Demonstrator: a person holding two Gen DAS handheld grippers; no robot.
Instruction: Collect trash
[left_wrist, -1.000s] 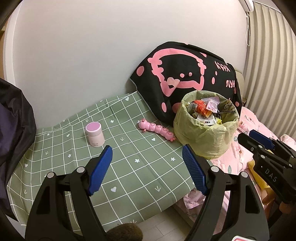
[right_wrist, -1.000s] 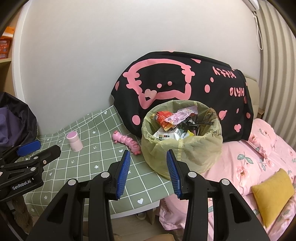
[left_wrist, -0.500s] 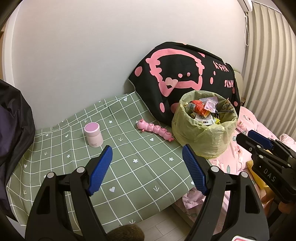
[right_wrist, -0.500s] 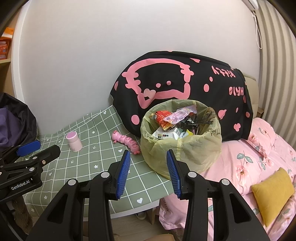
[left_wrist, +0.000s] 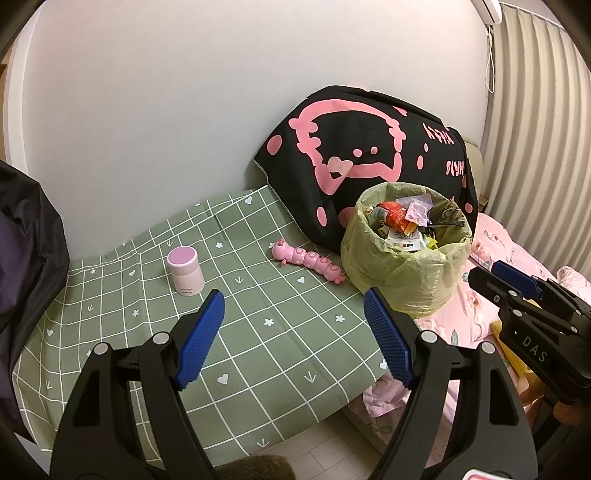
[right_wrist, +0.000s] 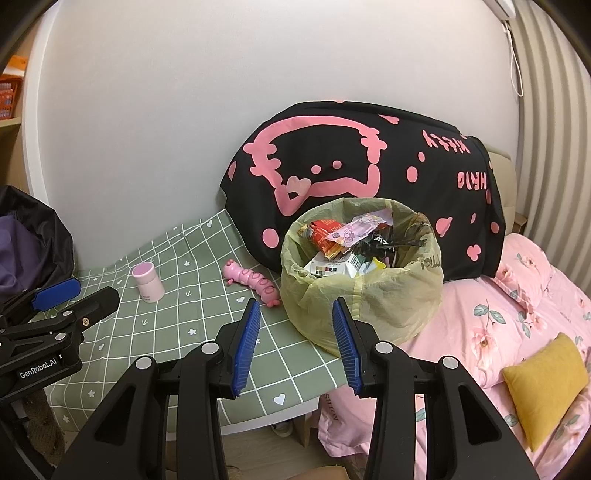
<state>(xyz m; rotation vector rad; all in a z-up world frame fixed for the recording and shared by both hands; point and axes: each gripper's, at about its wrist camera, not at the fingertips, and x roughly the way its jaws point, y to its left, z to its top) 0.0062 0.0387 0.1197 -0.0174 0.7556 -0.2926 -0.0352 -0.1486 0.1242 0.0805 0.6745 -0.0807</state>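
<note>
Both grippers hover with nothing in them: the left gripper (left_wrist: 293, 341) spread wide, the right gripper (right_wrist: 295, 345) parted less. Just ahead of the right one sits the lined trash bin (right_wrist: 364, 291), stuffed with wrappers, on the green checked tablecloth (left_wrist: 240, 332); it stands ahead-right of the left one.

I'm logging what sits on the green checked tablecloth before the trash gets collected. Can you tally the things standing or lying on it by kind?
Small pink-lidded cylindrical jar: 1
Pink segmented plastic caterpillar toy: 1
Round bin lined with a yellow-green plastic bag, full of wrappers: 1
Total: 3 on the green checked tablecloth
</note>
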